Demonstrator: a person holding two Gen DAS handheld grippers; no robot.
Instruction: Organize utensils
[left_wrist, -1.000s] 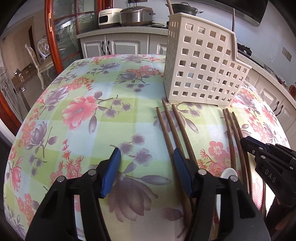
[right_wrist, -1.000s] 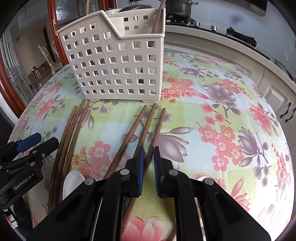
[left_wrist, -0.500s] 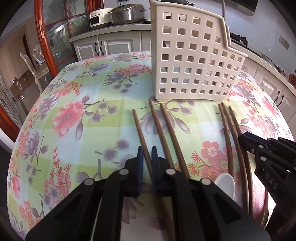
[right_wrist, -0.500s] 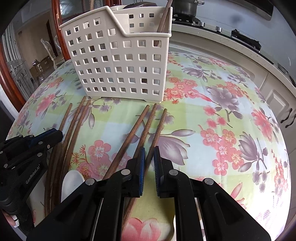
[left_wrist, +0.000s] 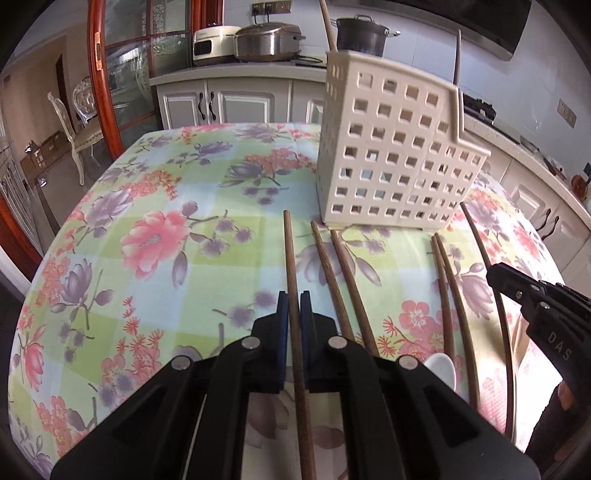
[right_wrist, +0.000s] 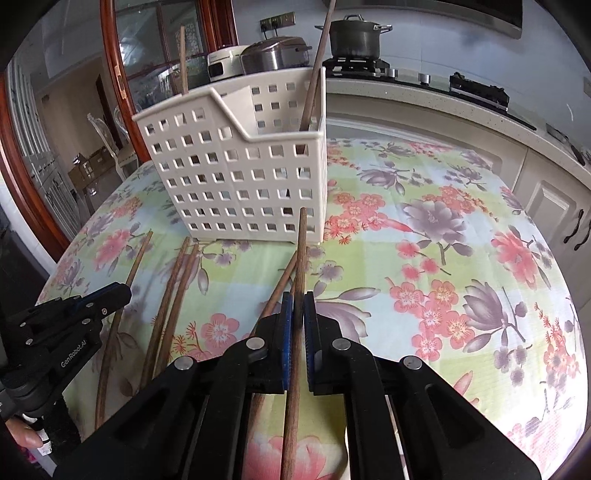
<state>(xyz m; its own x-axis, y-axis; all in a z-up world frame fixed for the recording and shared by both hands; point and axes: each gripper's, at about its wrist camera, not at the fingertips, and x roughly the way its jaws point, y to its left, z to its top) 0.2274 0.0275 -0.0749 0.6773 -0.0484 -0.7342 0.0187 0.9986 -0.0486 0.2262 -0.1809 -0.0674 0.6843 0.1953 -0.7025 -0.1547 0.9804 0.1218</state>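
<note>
Pinching one chopstick (left_wrist: 291, 266) between left gripper (left_wrist: 290, 306) pads; right gripper (right_wrist: 297, 306) clamps another chopstick (right_wrist: 301, 243)

Floral tablecloth (left_wrist: 155, 236) in pink, purple and green, spread over the whole table. Behind it, pale cabinets (left_wrist: 221, 103) under a light counter. On that counter, a white rice cooker (left_wrist: 214, 44) beside a steel cooker (left_wrist: 267, 40); further right, a dark pot (right_wrist: 354, 37) on the hob. At far left, a red-framed glass door (left_wrist: 99, 74) and an ornate white chair (left_wrist: 74, 122).
</note>
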